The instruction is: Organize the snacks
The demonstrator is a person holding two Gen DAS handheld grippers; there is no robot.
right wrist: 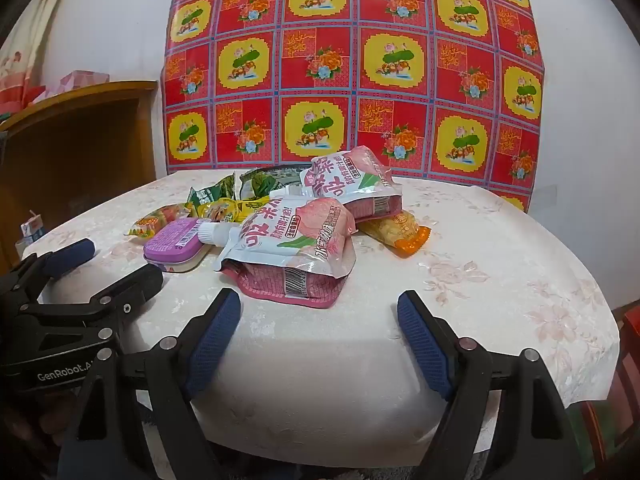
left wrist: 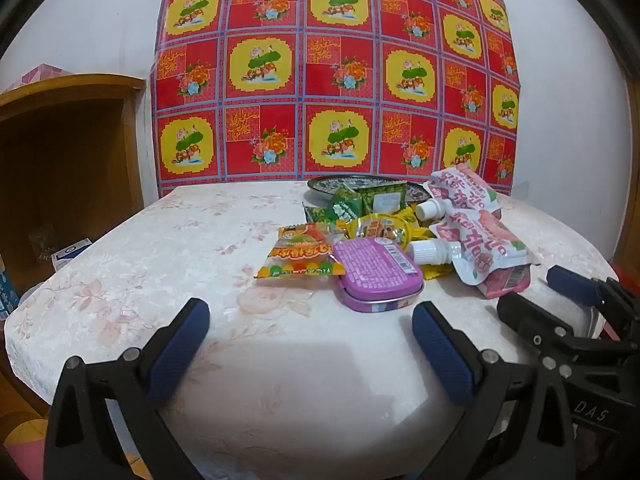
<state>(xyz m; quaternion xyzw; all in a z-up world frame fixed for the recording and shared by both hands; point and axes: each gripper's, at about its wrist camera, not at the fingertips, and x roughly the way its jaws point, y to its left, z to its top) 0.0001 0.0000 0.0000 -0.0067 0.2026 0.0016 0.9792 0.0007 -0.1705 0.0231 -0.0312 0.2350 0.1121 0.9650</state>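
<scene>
A heap of snacks lies on the table (left wrist: 160,264). A purple tin (left wrist: 374,274) sits at its near edge, with an orange candy packet (left wrist: 300,254) to its left. Two pink spouted pouches (left wrist: 476,224) lie on the right, and green packets (left wrist: 346,206) lean on a patterned plate (left wrist: 360,182) behind. My left gripper (left wrist: 310,316) stands open just short of the tin, nothing between its fingers. In the right wrist view my right gripper (right wrist: 318,312) is open before the nearer pink pouch (right wrist: 296,252). An orange-yellow packet (right wrist: 400,232) lies to its right.
A wooden cabinet (left wrist: 68,152) stands left of the table, with small cartons (left wrist: 70,254) at its foot. A red and yellow patterned sheet (left wrist: 332,72) hangs on the wall behind. Bare tablecloth (right wrist: 500,264) stretches right of the heap. The right gripper's body (left wrist: 576,320) appears beside my left.
</scene>
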